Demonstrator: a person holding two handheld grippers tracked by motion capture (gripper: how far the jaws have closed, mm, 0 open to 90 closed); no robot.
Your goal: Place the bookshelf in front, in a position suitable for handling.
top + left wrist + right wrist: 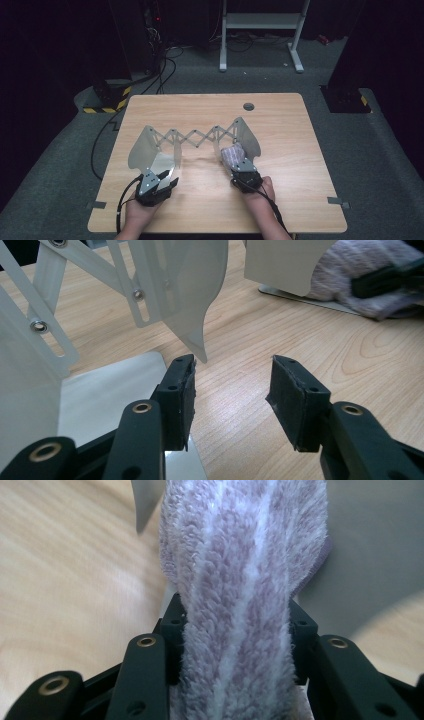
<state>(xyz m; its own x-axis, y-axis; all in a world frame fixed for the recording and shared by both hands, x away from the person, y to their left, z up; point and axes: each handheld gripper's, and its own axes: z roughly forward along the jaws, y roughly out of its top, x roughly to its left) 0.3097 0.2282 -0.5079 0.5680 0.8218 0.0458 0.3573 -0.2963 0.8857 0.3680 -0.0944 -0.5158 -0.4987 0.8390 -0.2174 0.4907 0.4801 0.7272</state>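
The right hand-held gripper (240,167) is clenched on a folded purple-and-white towel (232,154): in the right gripper view the fluffy towel (240,595) stands up between the two black jaws, whose pads press into it from both sides, and its upper part rises well past the fingertips. In the high view the towel sits just ahead of that gripper, at the right end of a white folding rack (195,136), tucked beside the rack's curved right panel and over its flat base plate. The left gripper view shows the same towel (360,282) farther off, resting partly behind a white panel and held by a dark jaw.

The left hand-held gripper (167,177) is released, its jaws standing apart with bare wooden counter (300,340) between the pads and nothing in them. Its left fingertip lies over the grey base plate (110,385) at the rack's left end, just below the pointed tip of a curved white panel. The two grippers are well apart, one at each end of the rack, near the counter's front edge.
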